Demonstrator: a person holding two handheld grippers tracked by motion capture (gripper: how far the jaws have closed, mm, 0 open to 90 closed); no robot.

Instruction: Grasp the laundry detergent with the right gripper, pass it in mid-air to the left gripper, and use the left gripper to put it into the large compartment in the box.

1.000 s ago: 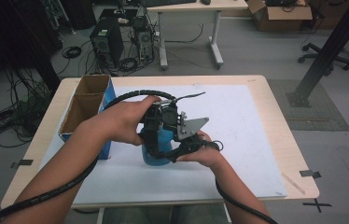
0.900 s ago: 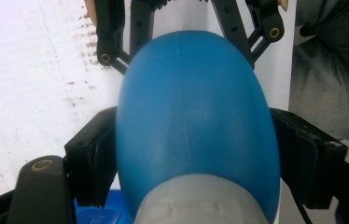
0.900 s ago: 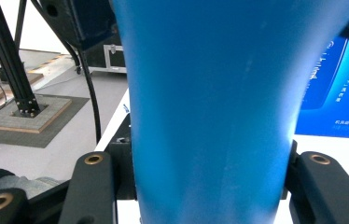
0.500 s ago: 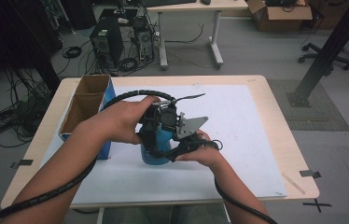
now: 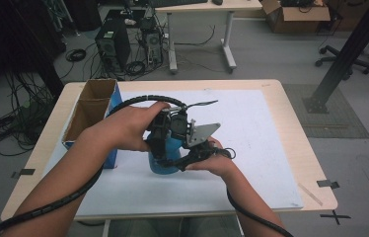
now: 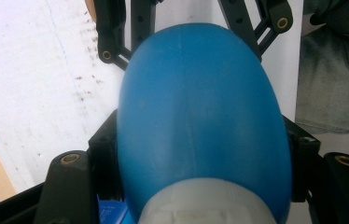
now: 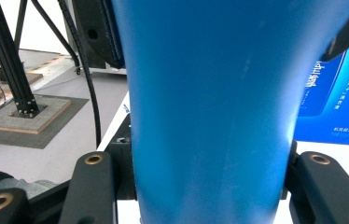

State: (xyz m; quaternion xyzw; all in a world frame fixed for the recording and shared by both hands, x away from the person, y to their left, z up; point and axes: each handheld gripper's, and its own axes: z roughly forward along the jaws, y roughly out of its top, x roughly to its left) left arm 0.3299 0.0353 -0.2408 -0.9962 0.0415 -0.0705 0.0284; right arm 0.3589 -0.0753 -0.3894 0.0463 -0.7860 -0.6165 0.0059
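Note:
A blue bottle with a pale cap stands upright on the white sheet near the table's middle. My left gripper comes down on it from above. Its jaws have just been closing, and in the left gripper view they press on both sides of the blue bottle just below the cap. My right gripper reaches in level from the right. In the right gripper view its jaws clamp the lower body of the blue bottle from both sides.
An open cardboard box with blue sides stands at the table's left, close to my left forearm. The white sheet covers most of the wooden table. Both cables trail back toward the person.

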